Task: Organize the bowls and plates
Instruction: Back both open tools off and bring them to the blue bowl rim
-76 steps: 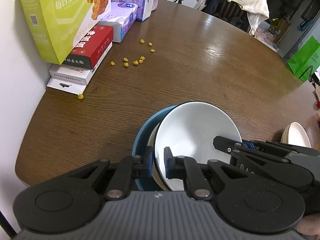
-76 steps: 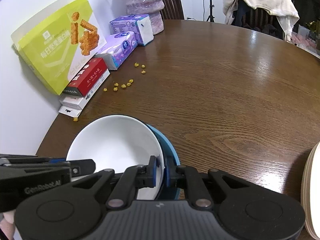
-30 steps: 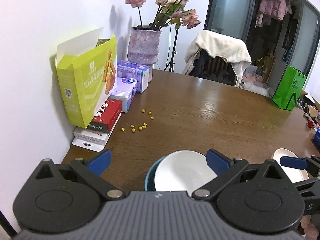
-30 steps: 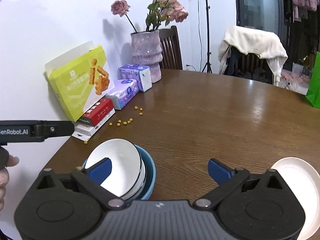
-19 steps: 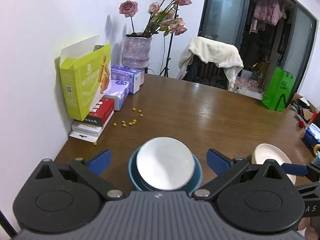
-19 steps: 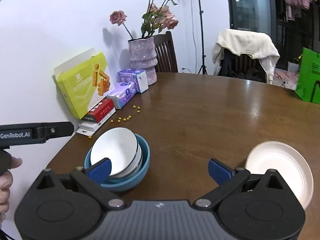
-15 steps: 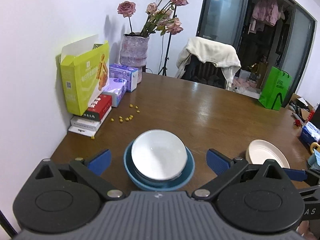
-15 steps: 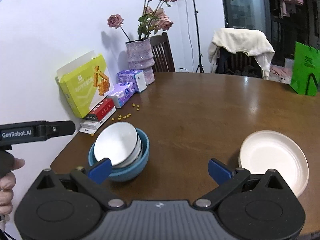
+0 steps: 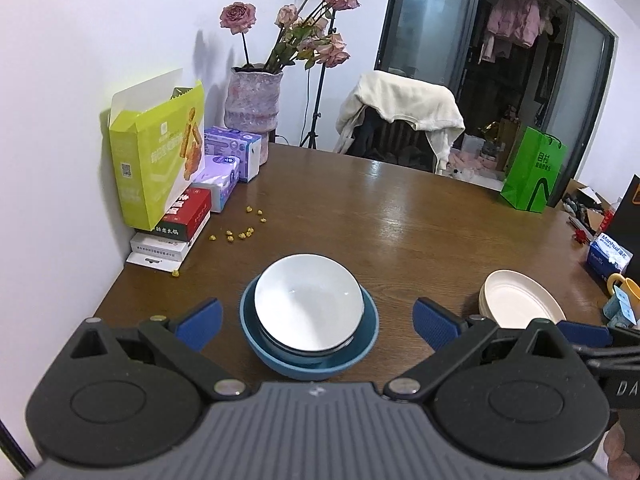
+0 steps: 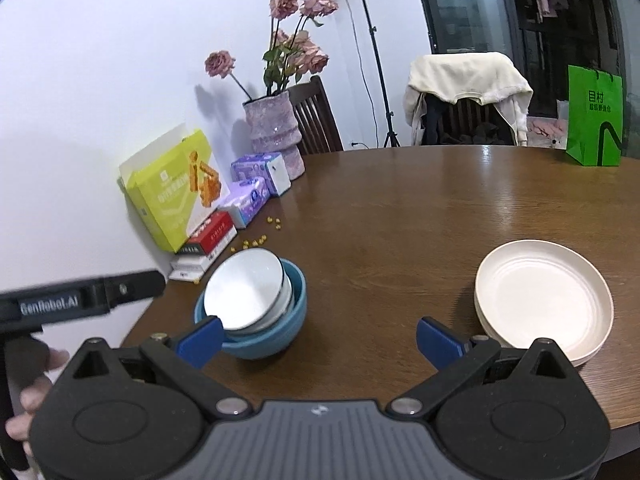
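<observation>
Wooden round table (image 9: 420,216) fills the scene, with boxes, a flower vase (image 9: 253,100) and scattered yellow crumbs (image 9: 240,226) along its far-left edge by the wall.

Change since 2.5 s ago: both grippers were clamped on the rim of the white bowl (image 9: 309,307); both have since let go and pulled back. The left gripper (image 9: 316,320) now stands with its jaws spread wide and empty, and the right gripper (image 10: 318,338) likewise, spread wide and holding nothing.

Current position of task items: the white bowl sits nested, slightly tilted, inside the blue bowl (image 9: 308,354) at the near-left of the table. The cream plates (image 10: 542,298) lie stacked at the near-right, well apart from the bowls.

Assessment: bowls are grouped in one stack and plates in another. The sorting appears complete or nearly so; no loose dish remains in view.
</observation>
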`<act>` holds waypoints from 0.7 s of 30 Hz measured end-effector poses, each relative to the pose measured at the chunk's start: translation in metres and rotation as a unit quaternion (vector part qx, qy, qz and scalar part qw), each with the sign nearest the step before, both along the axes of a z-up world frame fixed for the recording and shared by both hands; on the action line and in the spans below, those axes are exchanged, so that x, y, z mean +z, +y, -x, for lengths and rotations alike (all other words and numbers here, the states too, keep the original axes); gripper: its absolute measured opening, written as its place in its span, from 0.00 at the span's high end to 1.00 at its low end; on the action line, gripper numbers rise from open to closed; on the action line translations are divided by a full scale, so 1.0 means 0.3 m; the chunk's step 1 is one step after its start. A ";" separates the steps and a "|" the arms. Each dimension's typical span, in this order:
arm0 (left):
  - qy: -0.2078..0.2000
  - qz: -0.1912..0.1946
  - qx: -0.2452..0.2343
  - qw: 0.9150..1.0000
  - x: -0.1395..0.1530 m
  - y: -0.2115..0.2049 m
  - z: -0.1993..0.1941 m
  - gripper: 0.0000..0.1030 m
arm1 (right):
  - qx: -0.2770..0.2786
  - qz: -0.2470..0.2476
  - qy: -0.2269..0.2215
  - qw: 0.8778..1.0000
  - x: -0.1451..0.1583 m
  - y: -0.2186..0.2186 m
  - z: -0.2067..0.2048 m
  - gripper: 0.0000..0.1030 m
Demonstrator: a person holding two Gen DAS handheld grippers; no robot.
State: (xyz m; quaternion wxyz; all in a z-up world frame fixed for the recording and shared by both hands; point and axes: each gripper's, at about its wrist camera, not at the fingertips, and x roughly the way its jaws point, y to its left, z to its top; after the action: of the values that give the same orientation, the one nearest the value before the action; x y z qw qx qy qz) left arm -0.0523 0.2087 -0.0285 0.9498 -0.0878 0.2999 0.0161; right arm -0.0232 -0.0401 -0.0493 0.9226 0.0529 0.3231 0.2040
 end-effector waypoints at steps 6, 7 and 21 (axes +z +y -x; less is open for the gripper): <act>0.004 0.005 -0.008 1.000 -0.004 0.067 -0.068 0.00 | -0.011 -0.004 -0.003 1.000 0.008 0.063 -0.050 0.00; 0.005 0.007 -0.008 1.000 -0.004 0.078 -0.081 0.00 | -0.011 -0.002 -0.003 1.000 0.008 0.078 -0.062 0.00; 0.038 0.012 -0.019 0.999 -0.054 0.207 -0.249 0.00 | -0.027 0.006 0.029 0.999 -0.027 0.217 -0.207 0.00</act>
State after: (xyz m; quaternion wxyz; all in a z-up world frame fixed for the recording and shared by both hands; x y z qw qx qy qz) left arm 0.0225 0.2708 -0.0446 0.9366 -0.0930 0.3379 -0.0022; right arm 0.0389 0.0249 -0.0574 0.9182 0.0617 0.3498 0.1752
